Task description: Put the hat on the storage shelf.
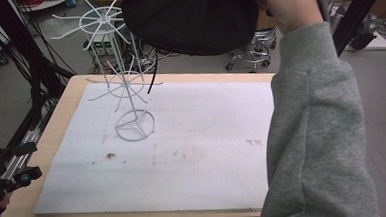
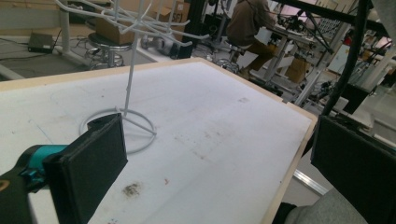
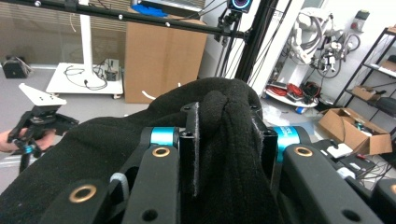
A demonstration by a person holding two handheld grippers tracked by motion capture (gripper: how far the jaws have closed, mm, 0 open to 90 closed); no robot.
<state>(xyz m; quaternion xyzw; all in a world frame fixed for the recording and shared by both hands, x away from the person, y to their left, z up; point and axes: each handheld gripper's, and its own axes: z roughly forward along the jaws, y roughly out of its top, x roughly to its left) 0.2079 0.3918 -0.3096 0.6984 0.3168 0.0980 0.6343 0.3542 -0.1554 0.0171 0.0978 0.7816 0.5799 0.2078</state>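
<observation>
Workshop clutter of stools, cables and cardboard boxes surrounds a wooden counter (image 1: 57, 126) covered by a white sheet (image 1: 193, 153) with a few brown stains.

On the far left part of the sheet stands a white wire rack (image 1: 130, 99): a round ring base, a thin upright stem, and two tiers of spokes fanning out, one above the other. Nothing hangs on the spokes.

A person's right arm in a grey sleeve (image 1: 317, 132) rises along the right side of the high view, the hand near the top edge. Below that hand hangs a black hat (image 1: 191, 21), a soft dark cloth shape held up in the air, above and behind the far edge of the counter, to the right of the rack's upper tier and not touching it. In the right gripper view, the right gripper (image 3: 226, 140) has its jaws drawn close together, pinching a bunched fold of the hat between the pads; the rest of the cloth drapes down over the gripper.

The left gripper (image 1: 14, 170) sits low at the left edge of the counter, well apart from the rack. In the left gripper view its jaws stand wide, with nothing between them, and the rack's base lies beyond them on the sheet.
</observation>
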